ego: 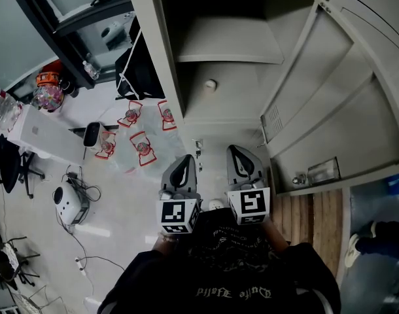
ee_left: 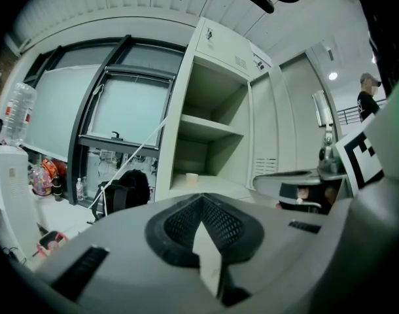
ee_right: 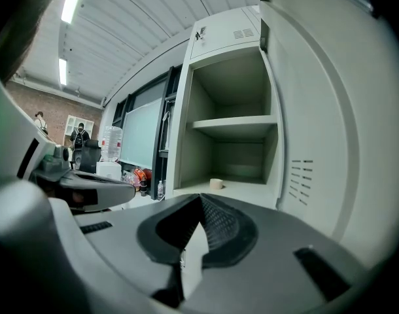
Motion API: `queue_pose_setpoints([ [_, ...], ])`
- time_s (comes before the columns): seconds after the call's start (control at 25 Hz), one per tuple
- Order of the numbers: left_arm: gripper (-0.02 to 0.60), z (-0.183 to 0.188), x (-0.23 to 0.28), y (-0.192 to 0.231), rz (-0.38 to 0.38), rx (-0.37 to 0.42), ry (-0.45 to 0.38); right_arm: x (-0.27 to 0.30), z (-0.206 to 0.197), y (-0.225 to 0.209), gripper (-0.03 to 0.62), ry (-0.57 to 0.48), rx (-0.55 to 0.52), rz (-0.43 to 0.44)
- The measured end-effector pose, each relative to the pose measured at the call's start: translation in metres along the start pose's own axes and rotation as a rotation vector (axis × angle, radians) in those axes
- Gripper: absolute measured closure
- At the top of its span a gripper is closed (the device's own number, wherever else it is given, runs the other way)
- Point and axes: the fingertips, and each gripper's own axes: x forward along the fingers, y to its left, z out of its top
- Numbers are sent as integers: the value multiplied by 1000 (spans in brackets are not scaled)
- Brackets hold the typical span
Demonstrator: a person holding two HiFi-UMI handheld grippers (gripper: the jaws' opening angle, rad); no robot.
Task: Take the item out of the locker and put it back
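Grey plastic left tongs (ee_left: pixel 201 201) have their dark ribbed jaws drawn together at the tips, with nothing between them. The right tongs (ee_right: pixel 199 203) match: jaws together, empty. In the head view the two sit side by side, near each other but apart, left (ego: pixel 183 160) and right (ego: pixel 234 150), both pointing into the open locker (ego: pixel 165 64) and touching nothing.

The item (ee_right: pixel 216 184), a small pale round thing, stands alone on the locker's lower floor, under the shelf (ee_right: pixel 235 127) and towards the far left of that bay; it is well apart from both tongs. It is too small to tell what it is.

Free room lies ahead: the lower bay is bare around the item, and the shelf's front edge crosses above it. The door (ego: pixel 330 110) is swung wide to the right, its edge close to the right tongs. To the left, past the locker's side wall, a black backpack (ee_left: pixel 124 191) leans on the floor.

Marker cubes (ego: pixel 180 216) hide most of both hands, and the locker's upper bay runs out of the head view.
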Motion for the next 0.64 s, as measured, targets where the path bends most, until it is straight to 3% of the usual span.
queue_pose_setpoints([
  [0.64,575,-4,-8,13,36,10,18,6,-7,13,591,16,-9,36],
])
